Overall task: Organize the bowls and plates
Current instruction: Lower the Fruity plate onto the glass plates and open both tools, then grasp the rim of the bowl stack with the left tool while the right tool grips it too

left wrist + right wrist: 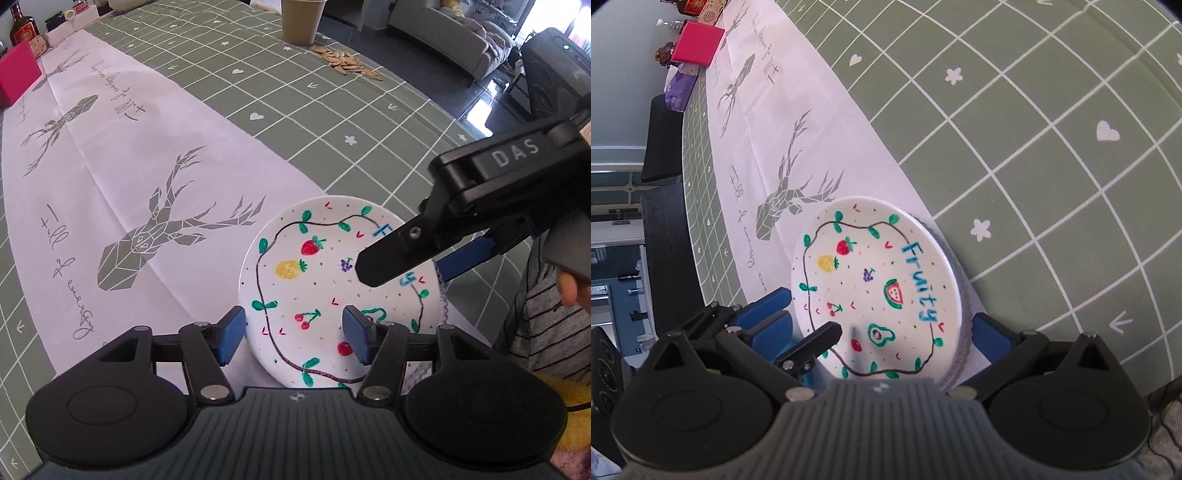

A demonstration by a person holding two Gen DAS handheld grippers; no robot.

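Left hand-held gripper (293,338): spread, straddling the near rim of the fruit plate (314,273), not pinching. Right hand-held gripper (882,325): spread around the plate stack's (962,350) edges. Step: stacking completed. Next: withdraw clear. Beyond: counter (332,122).

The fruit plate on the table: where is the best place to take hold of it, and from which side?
Best taken at the rim of the fruit plate, from the near edge by the person. It is shallow and sits slightly raised on something grey with a scalloped edge, so only the thin rim offers a pinch: one finger above, one below.
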